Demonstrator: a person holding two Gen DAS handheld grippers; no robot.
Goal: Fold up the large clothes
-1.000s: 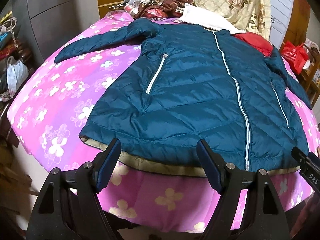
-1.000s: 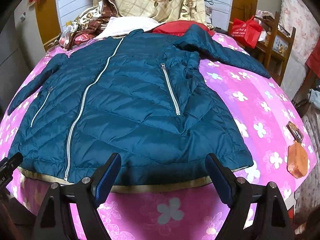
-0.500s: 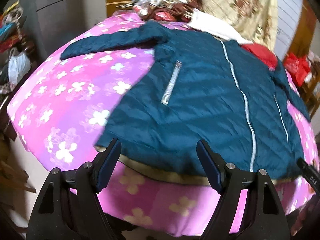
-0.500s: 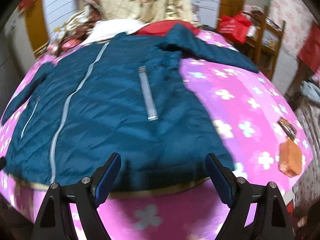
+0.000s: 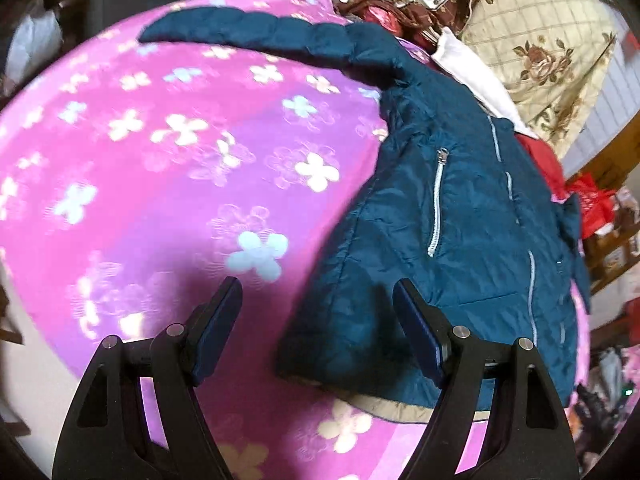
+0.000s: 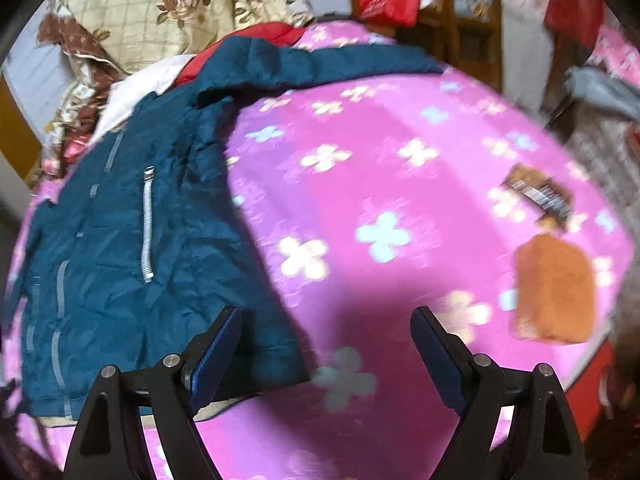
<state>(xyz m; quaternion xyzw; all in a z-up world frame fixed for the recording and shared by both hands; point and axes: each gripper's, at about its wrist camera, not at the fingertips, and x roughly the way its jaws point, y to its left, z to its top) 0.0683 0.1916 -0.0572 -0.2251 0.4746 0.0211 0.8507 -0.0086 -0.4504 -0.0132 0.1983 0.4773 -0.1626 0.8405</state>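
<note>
Both grippers have swung outward since a second ago: the left gripper [image 5: 316, 320] now faces the coat's left edge instead of the hem middle, the right gripper [image 6: 326, 344] its right edge. Left jaws spread wide, holding nothing; blue pads [image 5: 416, 336] flat and rectangular on black triangular frames. Just ahead, between the fingers, sits the hem corner of the teal quilted puffer coat [image 5: 460, 240], shiny crinkled fabric, tan lining strip at the bottom. Silver pocket zipper [image 5: 438, 204] ahead and right; long padded sleeve [image 5: 280, 40] stretched far ahead toward the left. Right jaws also spread wide, empty; the coat [image 6: 120, 260] lies ahead-left, hem corner by the left finger, sleeve [image 6: 320, 64] running far ahead. Underneath, pink bedspread [image 5: 160, 184] with pale flower print, soft and blurred. Ahead-right of the right gripper, an orange blocky item [image 6: 554, 288] lies on the spread. Beyond, cream floral quilt [image 5: 536, 40].
</note>
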